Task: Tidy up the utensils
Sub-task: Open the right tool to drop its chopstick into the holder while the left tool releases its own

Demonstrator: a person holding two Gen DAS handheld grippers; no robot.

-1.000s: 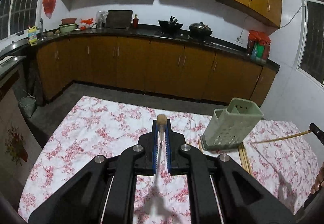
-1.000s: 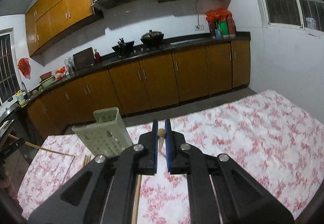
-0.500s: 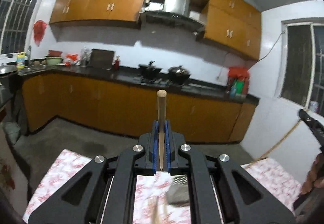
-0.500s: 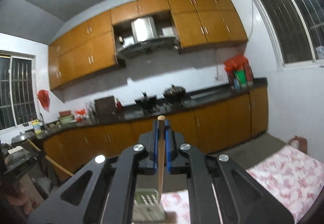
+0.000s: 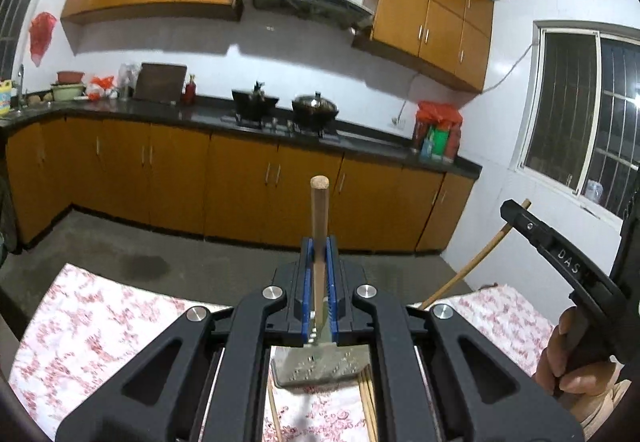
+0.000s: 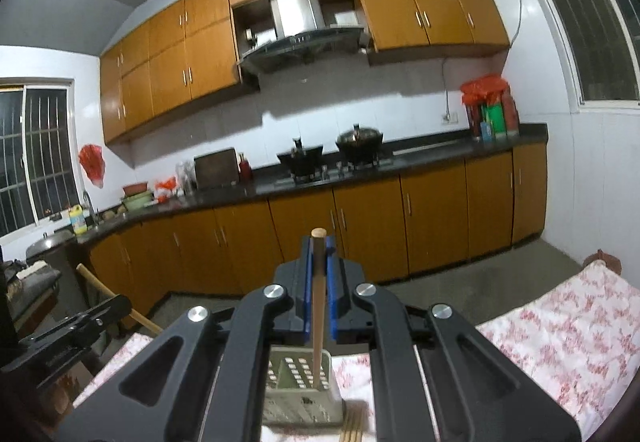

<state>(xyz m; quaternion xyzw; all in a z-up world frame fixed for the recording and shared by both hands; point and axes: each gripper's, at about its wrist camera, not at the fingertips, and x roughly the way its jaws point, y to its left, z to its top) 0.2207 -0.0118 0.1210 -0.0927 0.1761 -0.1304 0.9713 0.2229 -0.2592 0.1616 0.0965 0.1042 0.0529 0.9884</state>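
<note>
Both grippers clamp wooden-handled utensils above the pale green perforated plastic utensil holder (image 6: 302, 386): I keep the left gripper (image 5: 319, 258) and the right gripper (image 6: 318, 258) steady, lowering each round wooden stick handle (image 6: 318, 306) straight down into the holder.

The right hand-held gripper (image 6: 319, 262) is clamped on a wooden stick (image 6: 318, 306) that stands nearly upright, its rounded tip just above the blue pads (image 6: 307, 294); below it a pale green perforated utensil holder (image 6: 298, 386) sits on the bench (image 6: 560, 330) with its floral cloth. Chopsticks (image 6: 352, 428) lie just beside the holder; the left hand-held gripper (image 6: 116, 308), at the left edge, grips another wooden stick (image 6: 100, 288).
</note>
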